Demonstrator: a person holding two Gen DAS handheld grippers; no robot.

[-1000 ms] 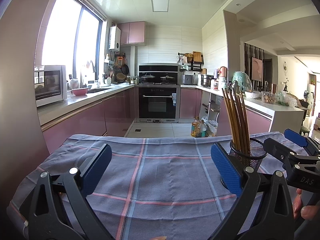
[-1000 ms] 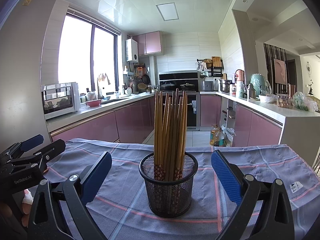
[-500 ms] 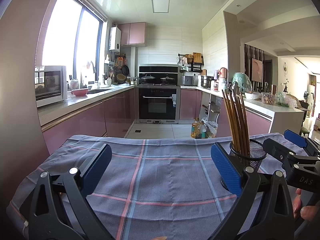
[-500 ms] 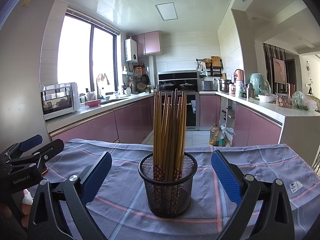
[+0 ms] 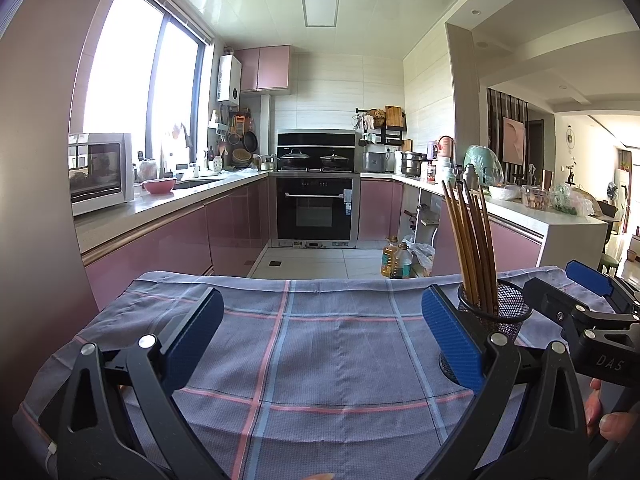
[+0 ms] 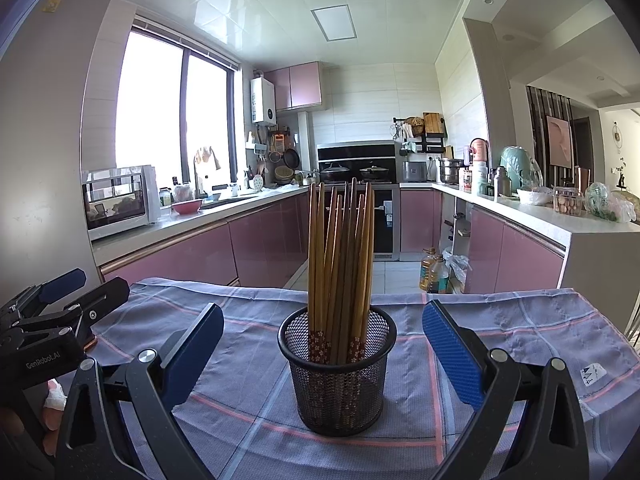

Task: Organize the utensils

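Our left tool [image 5: 322, 344] gapes wide over the bare blue plaid cloth [image 5: 312, 344] on the tabletop. At twelve o'clock from our right tool [image 6: 322, 346], equally wide, the black mesh cup [image 6: 338, 372] holds the brown wooden chopsticks [image 6: 340, 256] upright. We judge the sorting done; next, just withdraw.

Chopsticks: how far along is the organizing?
Looks done: the chopsticks stand bundled upright in the mesh cup on the checked cloth, with no loose ones in view. In hand: nothing; the left tongs and right tongs are both open. Left: nothing visible.
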